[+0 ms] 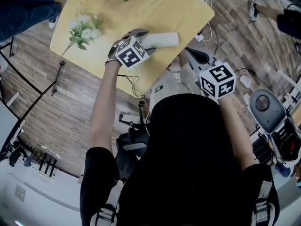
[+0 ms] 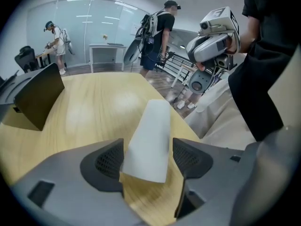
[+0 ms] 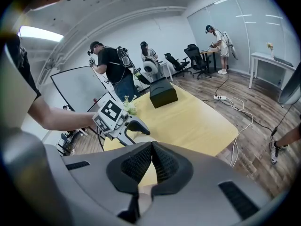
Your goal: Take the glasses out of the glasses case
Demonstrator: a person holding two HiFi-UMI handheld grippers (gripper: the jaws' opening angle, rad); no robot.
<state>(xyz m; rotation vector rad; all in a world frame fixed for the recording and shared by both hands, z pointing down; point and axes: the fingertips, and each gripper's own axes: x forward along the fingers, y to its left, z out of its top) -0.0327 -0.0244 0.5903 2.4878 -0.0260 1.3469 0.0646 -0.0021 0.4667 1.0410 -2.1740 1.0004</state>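
The white glasses case [image 1: 163, 39] lies closed on the yellow table [image 1: 174, 8], near its right front edge. My left gripper [image 1: 141, 35] straddles the case's near end. In the left gripper view the case [image 2: 150, 133] runs away between the two dark pads of that gripper [image 2: 146, 160]; the jaws stand wide, with a gap on the right side. My right gripper [image 1: 197, 55] hangs off the table's edge close to my body, and its pads [image 3: 151, 147] meet with nothing between them. No glasses are visible.
A bunch of white flowers [image 1: 84, 29] lies at the table's left. A dark box [image 2: 37, 95] stands at the far end of the table. Cables and a power strip [image 1: 204, 34] trail on the wooden floor to the right. Other people stand farther off in the room.
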